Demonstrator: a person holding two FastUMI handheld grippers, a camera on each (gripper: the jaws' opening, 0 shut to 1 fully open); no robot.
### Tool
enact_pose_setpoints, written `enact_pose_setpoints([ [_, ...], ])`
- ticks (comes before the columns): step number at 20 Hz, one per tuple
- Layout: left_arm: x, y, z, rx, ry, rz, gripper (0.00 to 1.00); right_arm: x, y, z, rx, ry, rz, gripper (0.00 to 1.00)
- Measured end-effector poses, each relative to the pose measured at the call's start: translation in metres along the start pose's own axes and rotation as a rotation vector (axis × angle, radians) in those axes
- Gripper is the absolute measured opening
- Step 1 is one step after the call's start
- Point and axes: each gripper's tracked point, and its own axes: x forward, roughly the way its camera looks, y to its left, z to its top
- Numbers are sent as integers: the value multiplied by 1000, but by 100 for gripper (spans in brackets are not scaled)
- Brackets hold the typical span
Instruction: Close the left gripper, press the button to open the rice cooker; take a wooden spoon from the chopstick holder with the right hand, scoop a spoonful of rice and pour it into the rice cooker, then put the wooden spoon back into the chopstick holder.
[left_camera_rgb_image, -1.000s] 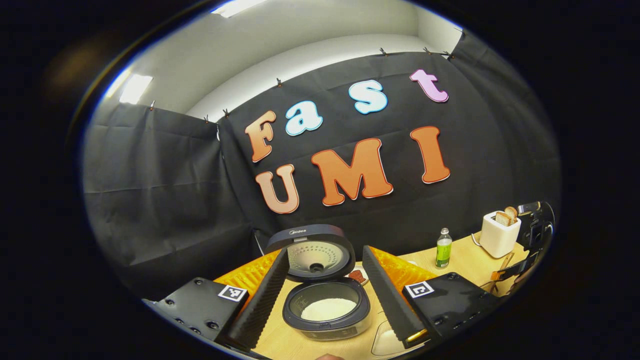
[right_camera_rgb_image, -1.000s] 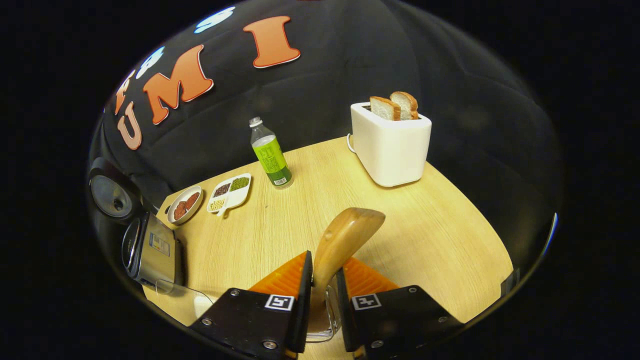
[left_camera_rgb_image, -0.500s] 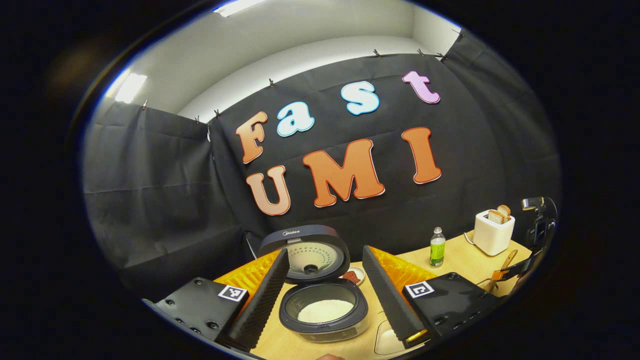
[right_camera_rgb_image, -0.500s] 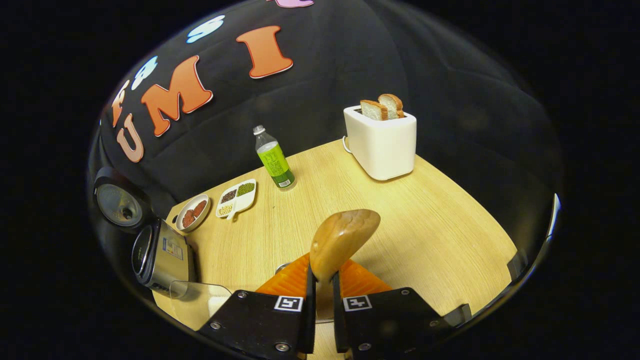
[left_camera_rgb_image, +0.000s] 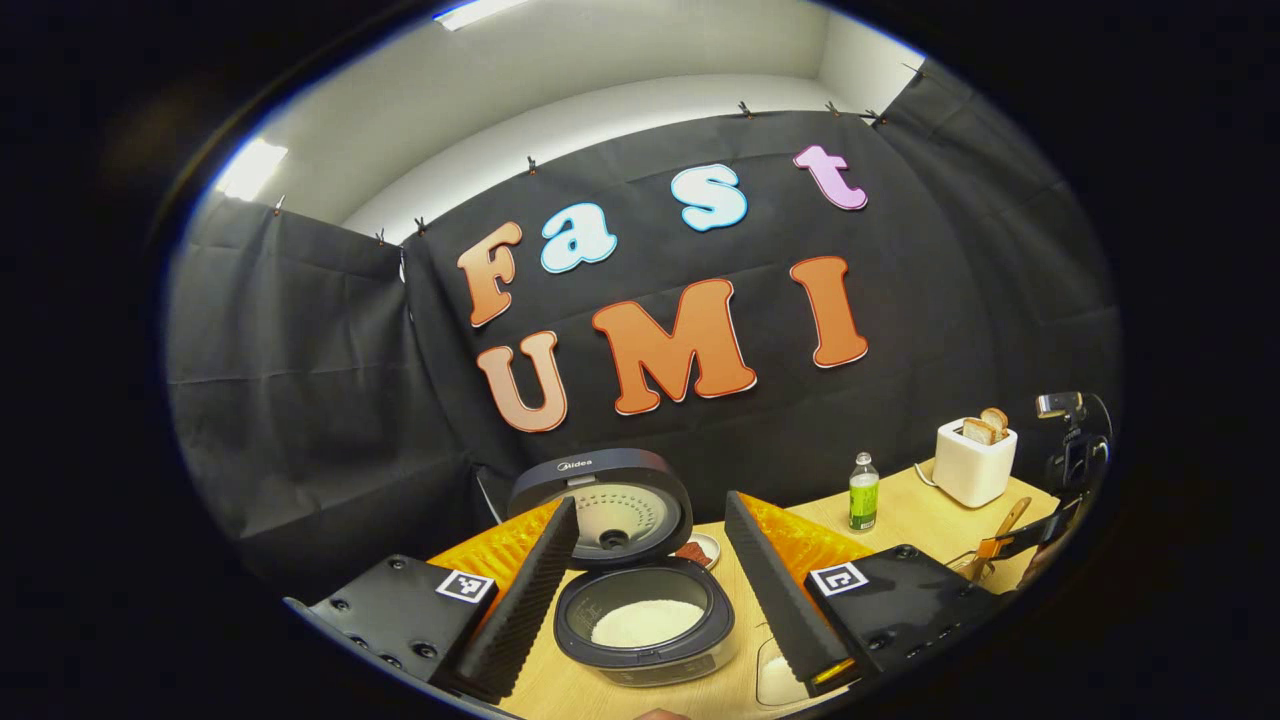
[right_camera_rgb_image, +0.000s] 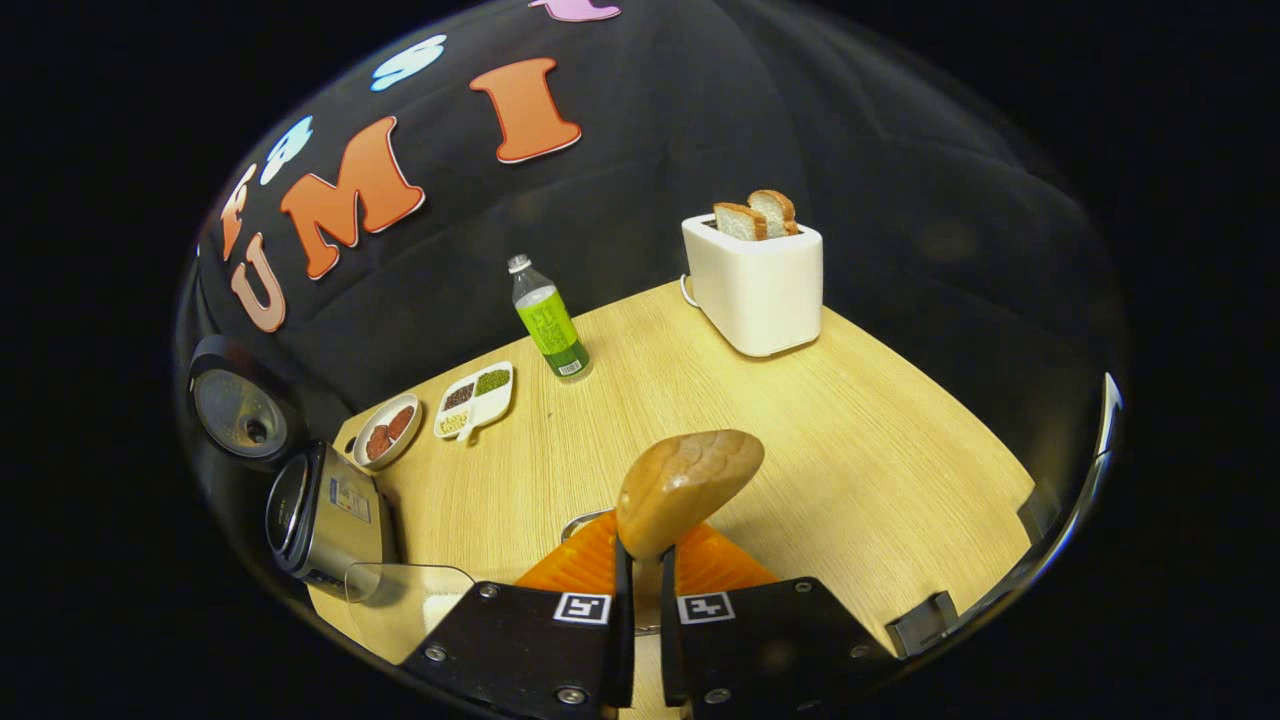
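gripping wooden spoon (right_camera_rgb_image: 688, 487), right gripper (right_camera_rgb_image: 641, 640); rice cooker (left_camera_rgb_image: 640, 575) lid up.

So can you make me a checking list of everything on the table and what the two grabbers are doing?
Surface: wooden table, flat, no spills seen.
Job's things: rice cooker lid up, white rice inside; wooden spoon held bowl-up; chopstick holder: cannot tell.
Clutter: toaster with two bread slices; green bottle upright; round dish and divided dish near the cooker; clear container at the near edge.
Grippers: left gripper fingers apart, holding nothing, in front of the cooker; right gripper fingers pressed on the spoon handle.
Cables: one white cord behind the toaster.
Surroundings: black cloth wall, ceiling lights above.
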Motion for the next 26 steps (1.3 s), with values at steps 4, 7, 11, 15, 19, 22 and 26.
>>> enact_pose_setpoints([
  [4,-1,6,1,11,-8,-1,91,1,6,8,5,-14,-6,10],
  [7,1,17,0,1,-8,11,91,-10,8,15,7,-36,-2,9],
  [11,5,32,-6,-38,-1,22,91,-34,13,33,13,-85,13,6],
  [15,11,50,-8,-86,-4,29,92,-64,27,61,15,-156,45,6],
  [19,17,64,-9,-110,-9,32,92,-92,49,82,3,-211,84,5],
  [22,21,75,-16,-117,-4,36,93,-107,76,83,-21,-216,133,5],
  [26,25,83,-30,-132,28,31,93,-118,111,65,-39,-177,211,5],
])
